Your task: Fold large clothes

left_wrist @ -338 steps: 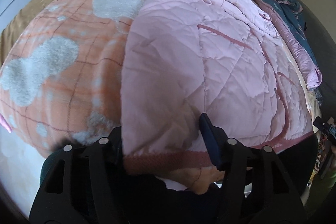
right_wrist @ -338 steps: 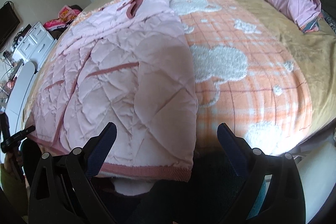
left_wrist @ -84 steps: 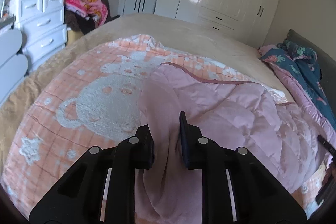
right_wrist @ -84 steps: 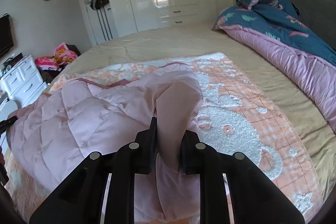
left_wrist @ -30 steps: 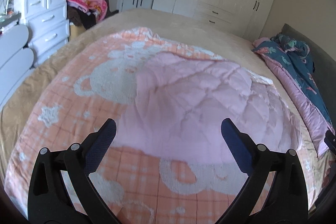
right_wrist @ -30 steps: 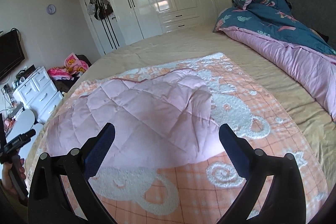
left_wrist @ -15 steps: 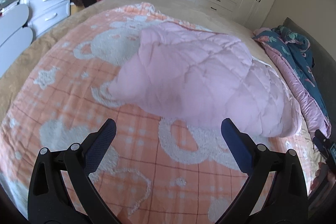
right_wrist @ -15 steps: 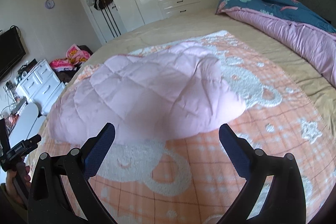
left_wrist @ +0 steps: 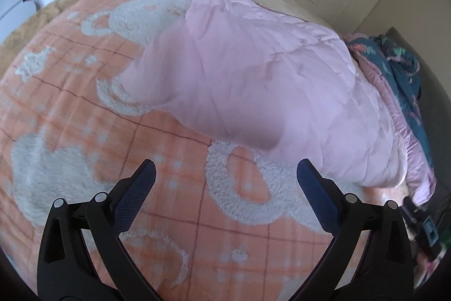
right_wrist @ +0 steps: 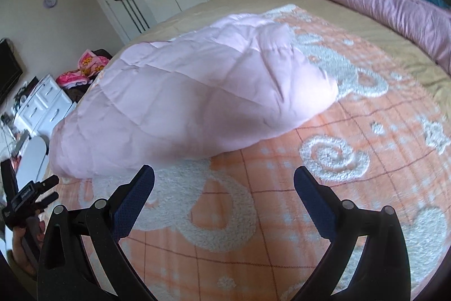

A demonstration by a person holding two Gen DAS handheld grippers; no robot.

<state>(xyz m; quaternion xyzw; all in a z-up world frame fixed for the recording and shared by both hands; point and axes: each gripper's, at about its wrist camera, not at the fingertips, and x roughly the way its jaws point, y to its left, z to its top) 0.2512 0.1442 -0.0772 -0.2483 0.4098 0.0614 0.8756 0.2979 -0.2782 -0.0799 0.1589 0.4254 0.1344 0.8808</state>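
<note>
Both the left gripper (left_wrist: 225,179) and right gripper (right_wrist: 224,178), clamped on the pink quilted jacket (left_wrist: 253,86) seconds ago, now gape wide and empty, leaving it folded over on the orange blanket (left_wrist: 84,109).

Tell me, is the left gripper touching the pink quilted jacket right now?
Apart. In the left wrist view the left gripper has its jaws wide open, with orange blanket showing between them and the pink quilted jacket.
</note>
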